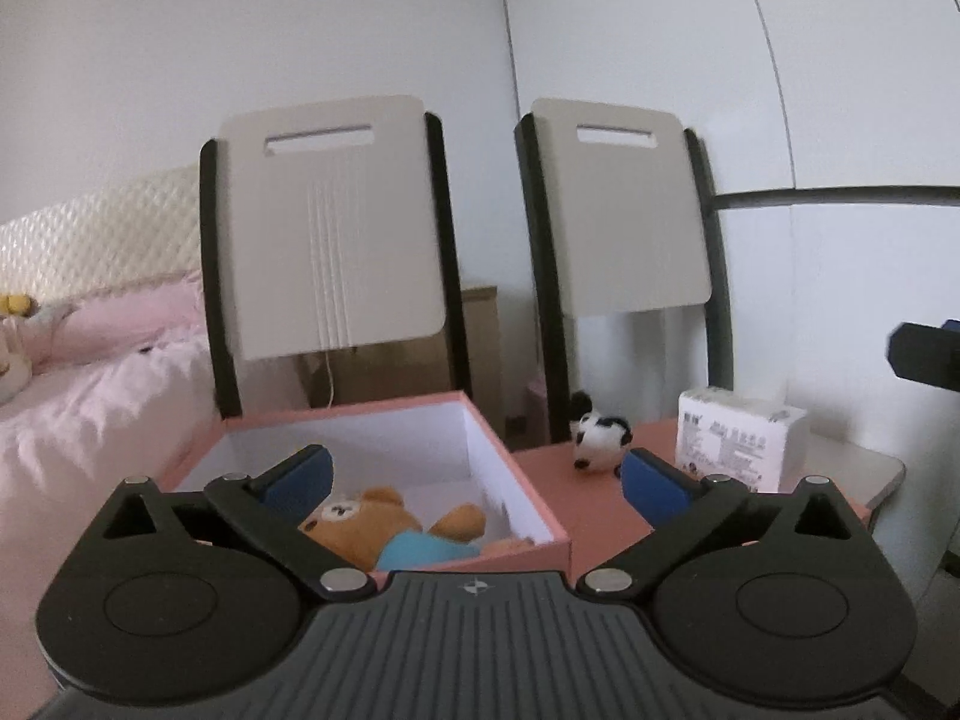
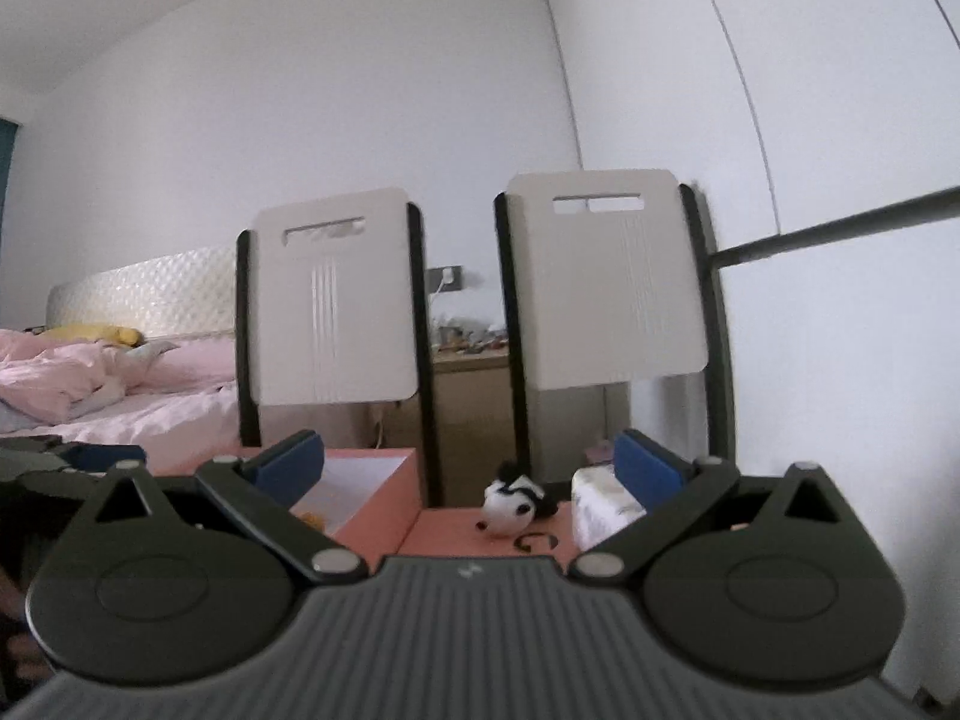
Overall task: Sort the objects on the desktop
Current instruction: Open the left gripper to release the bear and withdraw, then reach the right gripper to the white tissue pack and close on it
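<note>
Pink cardboard box (image 1: 543, 549), open top, white inside, sits on the left part of the pink desktop (image 1: 600, 498). A brown teddy bear (image 1: 384, 531) in a light blue shirt lies inside it on its back, head toward the near-left corner. Left gripper (image 1: 477, 477) hovers over the box's near edge, blue-padded fingers (image 1: 303, 474) spread wide, nothing between them. On the desktop right of the box: a small black-and-white panda plush (image 1: 597, 435), standing apart from the box, and just beyond it to the right a white tissue pack (image 1: 741, 438) with printed text (too small to read). Right gripper (image 2: 471, 462) also spread wide and empty, aimed low across the desktop; from the right wrist view the panda plush (image 2: 513, 507) lies between box (image 2: 384, 501) and tissue pack (image 2: 603, 507), roughly centred between the fingers but farther off. Two beige chair backs (image 1: 336, 228) with black frames stand behind the desk. Bed with pink bedding (image 1: 90, 396) at left.
</note>
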{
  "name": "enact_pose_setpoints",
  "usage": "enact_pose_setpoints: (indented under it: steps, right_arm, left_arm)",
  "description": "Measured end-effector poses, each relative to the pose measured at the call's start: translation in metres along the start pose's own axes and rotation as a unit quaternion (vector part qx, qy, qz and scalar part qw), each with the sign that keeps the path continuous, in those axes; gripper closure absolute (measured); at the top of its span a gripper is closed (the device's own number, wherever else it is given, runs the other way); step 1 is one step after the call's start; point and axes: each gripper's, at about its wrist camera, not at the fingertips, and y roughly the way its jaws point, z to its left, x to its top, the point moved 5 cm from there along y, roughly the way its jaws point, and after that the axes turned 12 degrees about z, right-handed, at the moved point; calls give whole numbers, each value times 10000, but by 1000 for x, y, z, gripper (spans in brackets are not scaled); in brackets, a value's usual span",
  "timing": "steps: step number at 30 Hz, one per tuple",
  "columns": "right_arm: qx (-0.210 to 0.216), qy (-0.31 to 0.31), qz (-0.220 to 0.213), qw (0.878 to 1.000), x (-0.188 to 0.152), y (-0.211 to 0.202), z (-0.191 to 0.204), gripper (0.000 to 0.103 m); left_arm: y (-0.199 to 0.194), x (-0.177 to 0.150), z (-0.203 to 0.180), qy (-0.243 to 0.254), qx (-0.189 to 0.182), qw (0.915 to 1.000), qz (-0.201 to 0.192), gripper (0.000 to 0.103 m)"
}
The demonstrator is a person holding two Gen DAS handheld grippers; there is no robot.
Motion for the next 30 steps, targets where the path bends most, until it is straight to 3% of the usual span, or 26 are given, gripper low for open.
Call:
enact_pose_setpoints:
  steps: [5, 11, 15, 25, 30]
  right_arm:
    - [274, 333, 55, 9991, -6, 15, -14, 0]
    - [467, 824, 688, 9931, -24, 35, -26, 0]
    - [154, 542, 914, 9942, -29, 52, -19, 0]
    - [494, 313, 1357, 9890, -41, 88, 0, 0]
    - [419, 256, 1340, 9898, -35, 89, 0, 0]
  left_arm:
    - [7, -5, 5, 0, -46, 9999, -110, 0]
    - [26, -26, 26, 119, -56, 9998, -159, 0]
    - [37, -36, 47, -250, -79, 9996, -38, 0]
    - [38, -40, 66, -540, 187, 9983, -107, 0]
    - [37, -40, 67, -560, 195, 9982, -98, 0]
